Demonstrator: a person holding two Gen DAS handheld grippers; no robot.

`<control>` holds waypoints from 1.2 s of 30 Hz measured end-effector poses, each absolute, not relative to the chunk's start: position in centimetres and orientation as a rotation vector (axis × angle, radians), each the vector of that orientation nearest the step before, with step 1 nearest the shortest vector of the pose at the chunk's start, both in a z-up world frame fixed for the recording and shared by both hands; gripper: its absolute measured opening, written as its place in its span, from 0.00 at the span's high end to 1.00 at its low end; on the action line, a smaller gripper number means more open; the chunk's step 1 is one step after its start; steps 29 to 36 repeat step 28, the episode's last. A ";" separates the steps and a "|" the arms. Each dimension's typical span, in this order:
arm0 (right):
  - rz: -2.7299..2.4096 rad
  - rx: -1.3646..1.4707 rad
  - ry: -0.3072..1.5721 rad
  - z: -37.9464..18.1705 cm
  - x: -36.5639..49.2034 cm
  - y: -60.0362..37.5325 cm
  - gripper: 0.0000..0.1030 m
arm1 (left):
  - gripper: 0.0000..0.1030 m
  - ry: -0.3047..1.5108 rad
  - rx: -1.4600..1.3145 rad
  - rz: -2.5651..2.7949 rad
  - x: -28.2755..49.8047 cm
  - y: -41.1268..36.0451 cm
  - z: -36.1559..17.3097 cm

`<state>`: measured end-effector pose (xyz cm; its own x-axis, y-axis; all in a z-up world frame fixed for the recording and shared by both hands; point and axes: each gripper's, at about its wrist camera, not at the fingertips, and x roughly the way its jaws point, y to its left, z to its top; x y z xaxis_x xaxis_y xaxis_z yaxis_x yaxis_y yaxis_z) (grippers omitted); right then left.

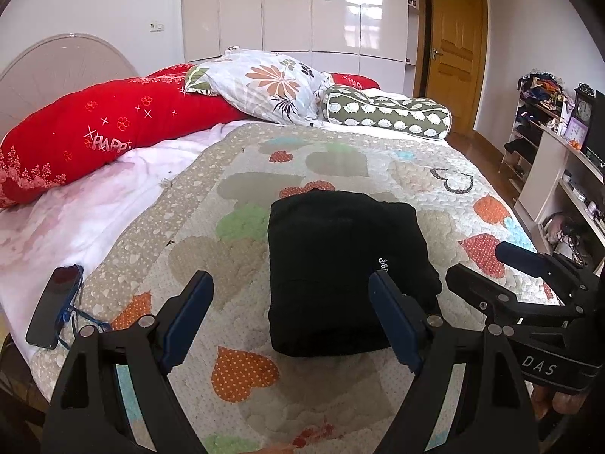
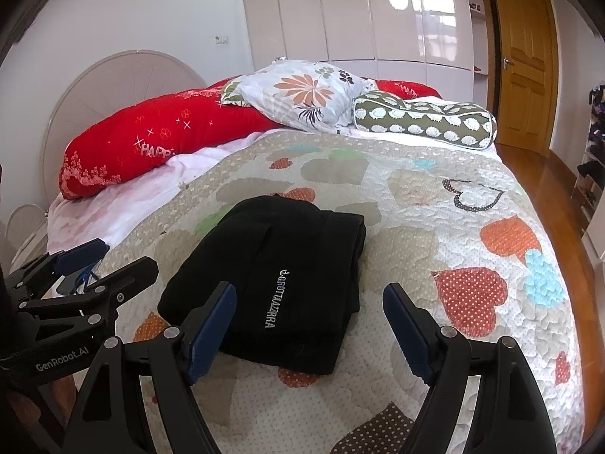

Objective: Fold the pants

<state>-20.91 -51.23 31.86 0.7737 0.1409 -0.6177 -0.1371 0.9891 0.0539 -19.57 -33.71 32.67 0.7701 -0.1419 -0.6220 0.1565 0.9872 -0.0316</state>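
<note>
Black pants (image 1: pixel 340 265) lie folded into a compact rectangle on the heart-patterned quilt (image 1: pixel 245 166); in the right wrist view the pants (image 2: pixel 272 280) show white lettering on top. My left gripper (image 1: pixel 291 310) is open and empty, held just above the near edge of the pants. My right gripper (image 2: pixel 310 329) is open and empty, hovering over the near right corner of the pants. In the left wrist view the right gripper (image 1: pixel 487 265) shows at the right edge; in the right wrist view the left gripper (image 2: pixel 113 261) shows at the left edge.
A red bolster (image 1: pixel 94 132), a floral pillow (image 1: pixel 264 83) and a green patterned bolster (image 1: pixel 389 113) lie at the head of the bed. A phone (image 1: pixel 53 302) with a blue cord lies at the left bed edge. Shelves (image 1: pixel 548 159) stand at right.
</note>
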 end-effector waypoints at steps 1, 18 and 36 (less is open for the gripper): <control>0.153 0.004 0.672 31.8 -20.9 -51.2 0.21 | 0.18 0.674 0.022 -0.162 -19.6 -33.7 32.6; 0.154 -0.003 0.689 31.5 -20.9 -50.8 0.21 | 0.18 0.677 0.021 -0.165 -19.9 -33.6 32.5; 0.135 0.001 0.699 31.3 -21.7 -51.9 0.21 | 0.18 0.658 0.035 -0.184 -21.2 -33.4 32.6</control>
